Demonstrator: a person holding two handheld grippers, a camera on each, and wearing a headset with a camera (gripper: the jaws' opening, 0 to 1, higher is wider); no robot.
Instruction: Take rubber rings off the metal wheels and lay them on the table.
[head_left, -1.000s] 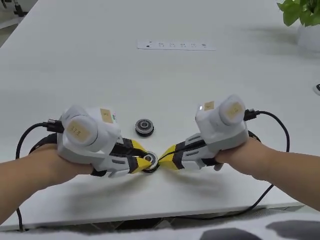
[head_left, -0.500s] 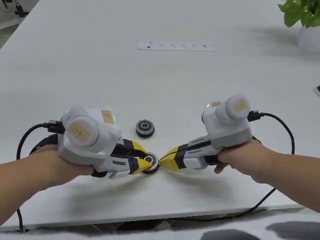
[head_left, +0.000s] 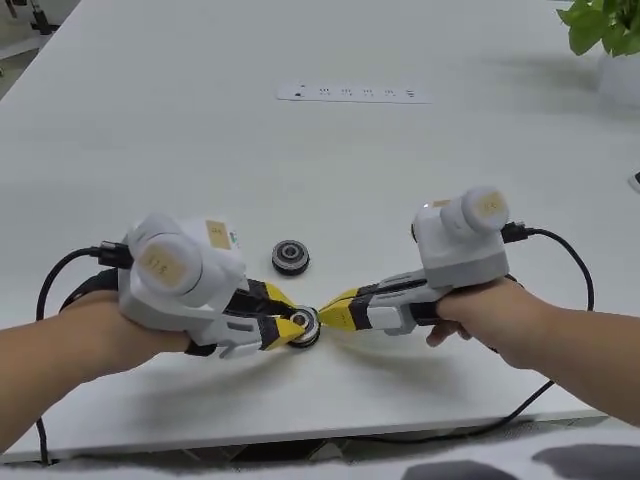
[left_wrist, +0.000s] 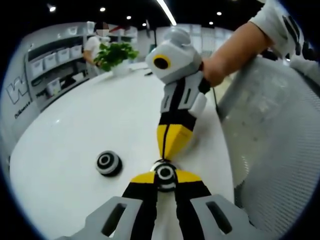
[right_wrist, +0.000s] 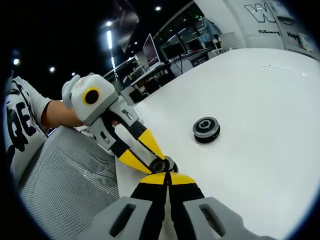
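Observation:
A small metal wheel (head_left: 304, 325) with a black rubber ring sits clamped between the yellow tips of my left gripper (head_left: 296, 328), just above the white table (head_left: 330, 170) near its front edge. In the left gripper view the same wheel (left_wrist: 165, 174) shows between my left gripper's (left_wrist: 165, 177) pads. My right gripper (head_left: 326, 318) comes in from the right, its tips pinched together at the wheel's rim, on the ring's edge. In the right gripper view, the wheel (right_wrist: 162, 165) lies just beyond my right gripper (right_wrist: 168, 176). A second wheel (head_left: 290, 256) lies flat on the table behind.
A white power strip (head_left: 352, 93) lies far back at the table's centre. A potted plant (head_left: 603, 25) stands at the back right corner. Black cables trail from both grippers off the front edge. A grey mesh chair (left_wrist: 270, 125) is behind the person.
My right gripper has rolled and its body has shifted right and lower, tips staying at the wheel. The left gripper and both wheels have hardly moved.

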